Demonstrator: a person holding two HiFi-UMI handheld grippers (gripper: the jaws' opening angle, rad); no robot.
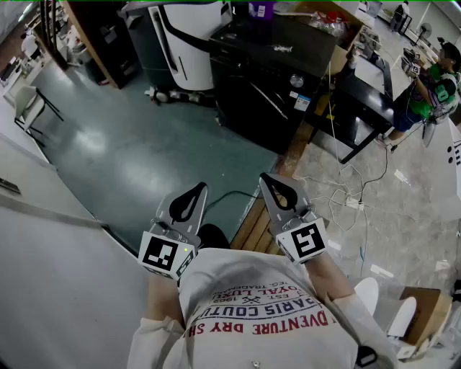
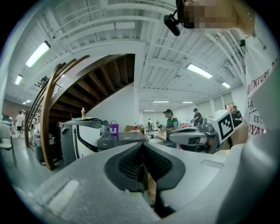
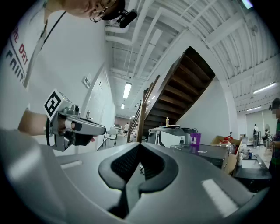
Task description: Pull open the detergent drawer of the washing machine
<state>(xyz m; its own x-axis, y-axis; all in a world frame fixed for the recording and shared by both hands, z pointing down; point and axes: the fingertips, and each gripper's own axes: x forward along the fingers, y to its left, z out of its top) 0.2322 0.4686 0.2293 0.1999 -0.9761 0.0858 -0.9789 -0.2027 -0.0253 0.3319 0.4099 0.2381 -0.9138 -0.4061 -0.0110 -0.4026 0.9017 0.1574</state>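
Across floor [image 1: 144, 151], black boxy washer [image 1: 277, 79] w/ front knob [image 1: 297, 81], L claw [image 1: 196, 189] & R claw [image 1: 270, 180] closed, empty

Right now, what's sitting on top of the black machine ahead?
On the black machine, a purple cup stands at the far edge. Nothing else shows on its top. The cup's contents can't be seen from here.

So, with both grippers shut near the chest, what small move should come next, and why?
Probably step toward the black machine: the left gripper and right gripper, shut and empty, are far from it.
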